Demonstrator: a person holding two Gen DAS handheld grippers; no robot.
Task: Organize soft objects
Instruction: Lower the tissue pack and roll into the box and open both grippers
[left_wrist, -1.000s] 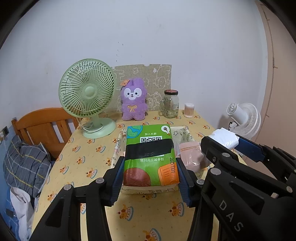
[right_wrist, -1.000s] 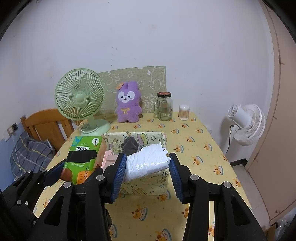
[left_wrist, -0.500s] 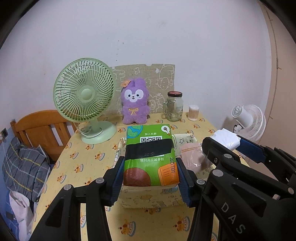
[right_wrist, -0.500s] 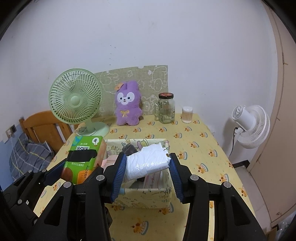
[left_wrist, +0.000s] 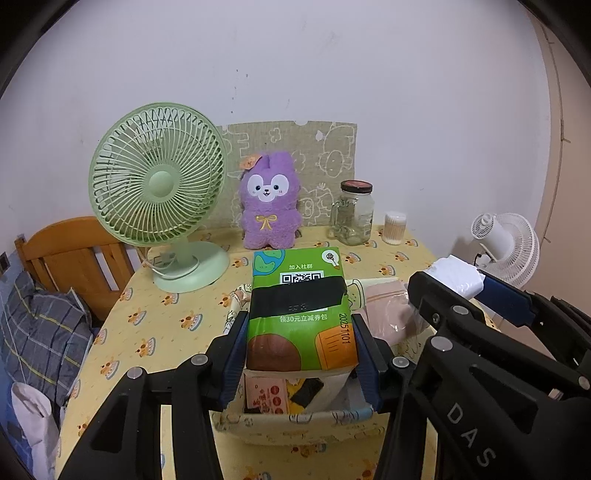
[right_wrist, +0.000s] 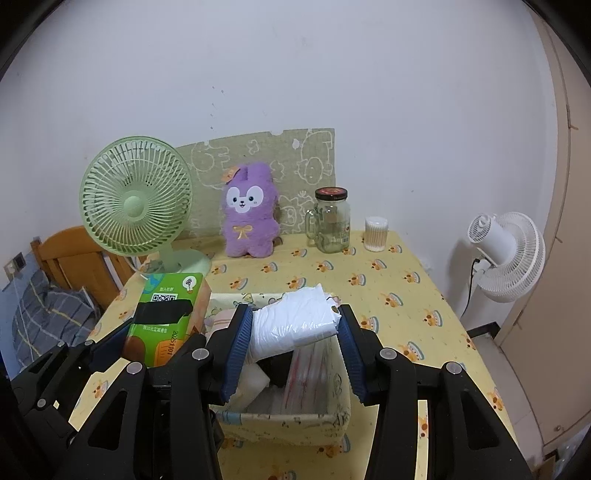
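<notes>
A green tissue pack (left_wrist: 301, 310) hangs clamped in the left claw (left_wrist: 301, 354) over a fabric bin (left_wrist: 295, 424) on the bench (left_wrist: 155, 325); the right claw (right_wrist: 293, 347) pinches a white pack (right_wrist: 295, 325) above it. Placing is under way; next, likely lowering and letting go.

Both wrist cams look fwd along own fingers, close above fabric bin (left_wrist: 295, 424) (right_wrist: 288, 421); both share table (left_wrist: 155, 332) (right_wrist: 388, 280), back wall.
</notes>
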